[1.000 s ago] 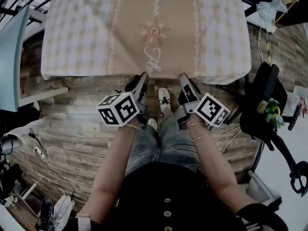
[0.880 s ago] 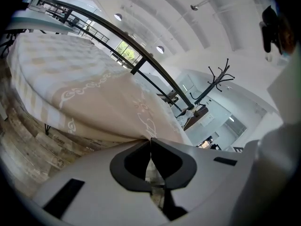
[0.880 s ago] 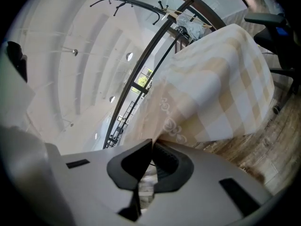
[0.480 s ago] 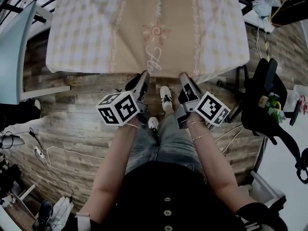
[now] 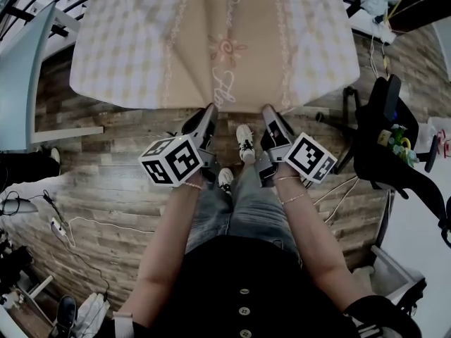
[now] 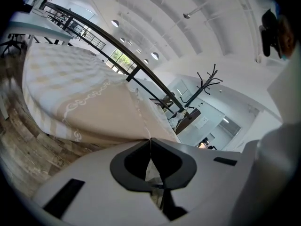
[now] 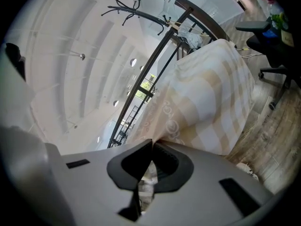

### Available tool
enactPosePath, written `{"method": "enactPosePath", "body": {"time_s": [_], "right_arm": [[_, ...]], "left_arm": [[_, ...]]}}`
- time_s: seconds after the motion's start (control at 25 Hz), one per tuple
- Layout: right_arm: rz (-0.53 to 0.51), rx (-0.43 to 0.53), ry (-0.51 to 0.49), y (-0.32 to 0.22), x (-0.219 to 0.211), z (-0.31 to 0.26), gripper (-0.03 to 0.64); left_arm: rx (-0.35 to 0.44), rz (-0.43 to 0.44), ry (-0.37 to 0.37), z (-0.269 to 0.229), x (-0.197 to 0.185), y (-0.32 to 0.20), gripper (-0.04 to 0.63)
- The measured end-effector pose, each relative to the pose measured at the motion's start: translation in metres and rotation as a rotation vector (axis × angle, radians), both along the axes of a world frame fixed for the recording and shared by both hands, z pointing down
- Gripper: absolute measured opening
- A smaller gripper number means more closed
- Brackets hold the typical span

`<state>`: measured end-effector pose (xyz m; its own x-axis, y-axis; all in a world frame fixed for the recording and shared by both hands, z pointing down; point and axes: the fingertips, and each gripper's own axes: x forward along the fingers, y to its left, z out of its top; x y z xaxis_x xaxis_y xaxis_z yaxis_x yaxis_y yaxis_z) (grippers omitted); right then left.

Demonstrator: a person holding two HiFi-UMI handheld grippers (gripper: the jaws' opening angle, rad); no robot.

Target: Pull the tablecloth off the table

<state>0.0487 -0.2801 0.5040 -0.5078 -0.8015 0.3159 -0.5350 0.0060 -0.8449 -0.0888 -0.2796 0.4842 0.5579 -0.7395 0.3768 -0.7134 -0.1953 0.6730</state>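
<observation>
The near edge of the tablecloth (its beige middle part) is pinched in the shut fingers of the left gripper and the right gripper; the rest is spread out ahead.

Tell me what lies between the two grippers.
In the head view, the person's shoe on the wood floor lies between the left gripper and the right gripper, both shut on the tablecloth hem.
</observation>
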Motion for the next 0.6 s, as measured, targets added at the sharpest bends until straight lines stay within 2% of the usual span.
{"method": "enactPosePath", "body": {"time_s": [0.6], "right_arm": [[0.0, 0.091, 0.014, 0.043, -0.011, -0.023, 0.026]], "left_arm": [[0.072, -0.002, 0.018, -0.026, -0.01, 0.047, 0.015]]}}
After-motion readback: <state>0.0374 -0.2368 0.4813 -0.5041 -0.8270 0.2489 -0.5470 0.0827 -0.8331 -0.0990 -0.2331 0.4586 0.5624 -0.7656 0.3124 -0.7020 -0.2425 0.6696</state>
